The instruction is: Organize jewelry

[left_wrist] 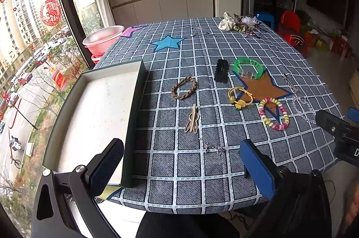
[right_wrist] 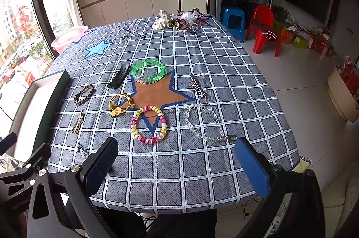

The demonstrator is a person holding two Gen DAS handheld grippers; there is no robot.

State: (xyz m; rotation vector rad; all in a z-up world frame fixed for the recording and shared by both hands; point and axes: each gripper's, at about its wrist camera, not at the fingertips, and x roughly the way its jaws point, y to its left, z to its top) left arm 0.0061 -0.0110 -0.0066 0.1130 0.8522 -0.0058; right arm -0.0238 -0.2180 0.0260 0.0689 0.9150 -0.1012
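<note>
Here the pink-and-yellow bead bracelet (right_wrist: 149,124) lies mid-frame on the checked tablecloth (right_wrist: 190,170), touching the orange star's (right_wrist: 157,92) lower point; the green bangle (right_wrist: 148,70) sits above; both right gripper (right_wrist: 177,167) and left gripper (left_wrist: 182,169) gape wide, empty, touching nothing; the open tray (left_wrist: 89,107) fills that view's left; its faint lettering is unreadable.

A table (right_wrist: 202,161) under a grey-blue checked cloth fills the middle of the room. Left of it, a tall dark-framed window (left_wrist: 33,40) lets in bright daylight and carries red paper cut-outs. Beyond the table stands a white cabinet (right_wrist: 128,4) with flowers on top. To its right, on pale floor tiles (right_wrist: 298,71), stand a blue stool (right_wrist: 233,20) and a red chair (right_wrist: 264,29).
</note>
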